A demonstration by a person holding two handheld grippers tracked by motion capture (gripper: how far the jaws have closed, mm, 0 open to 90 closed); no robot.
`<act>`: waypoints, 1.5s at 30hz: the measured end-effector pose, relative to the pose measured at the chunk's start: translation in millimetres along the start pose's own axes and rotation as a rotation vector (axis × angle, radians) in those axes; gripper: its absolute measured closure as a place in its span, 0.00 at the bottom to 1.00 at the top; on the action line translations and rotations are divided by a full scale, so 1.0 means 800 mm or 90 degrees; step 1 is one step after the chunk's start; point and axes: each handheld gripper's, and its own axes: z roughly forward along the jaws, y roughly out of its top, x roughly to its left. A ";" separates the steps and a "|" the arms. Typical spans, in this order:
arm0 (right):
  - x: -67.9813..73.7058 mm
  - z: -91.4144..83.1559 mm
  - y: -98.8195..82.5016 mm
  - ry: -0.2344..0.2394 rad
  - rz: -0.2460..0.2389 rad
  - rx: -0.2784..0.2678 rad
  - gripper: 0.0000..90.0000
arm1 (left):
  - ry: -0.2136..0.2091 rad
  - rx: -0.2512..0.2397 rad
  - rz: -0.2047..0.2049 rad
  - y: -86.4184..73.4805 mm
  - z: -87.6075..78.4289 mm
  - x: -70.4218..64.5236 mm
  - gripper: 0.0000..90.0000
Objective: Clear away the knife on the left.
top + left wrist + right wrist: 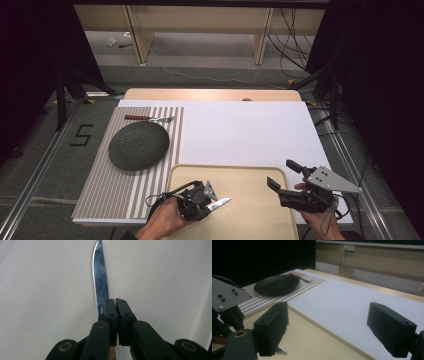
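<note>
We look down on a table (250, 130) covered by a white sheet, with a striped mat (125, 185) at the left of the frame. A dark plate (139, 145) sits on the mat, a fork (148, 118) just above it. A beige tray (250, 200) lies bottom centre. Over it, the left gripper (206, 200) has its jaws clamped on a knife (220, 204), blade pointing right. The right gripper (280, 175), lower right, holds nothing, jaws wide apart. Grey floor, cables and wooden furniture legs fill the top.
</note>
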 end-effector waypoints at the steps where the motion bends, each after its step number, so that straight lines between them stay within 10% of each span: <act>1: 0.000 0.000 0.000 0.000 0.000 0.000 0.20 | 0.000 0.000 0.000 0.000 0.000 0.000 0.99; 45: 0.000 -0.001 0.000 0.002 0.001 -0.004 0.20 | -0.005 0.067 -0.045 -0.032 -0.013 0.024 0.99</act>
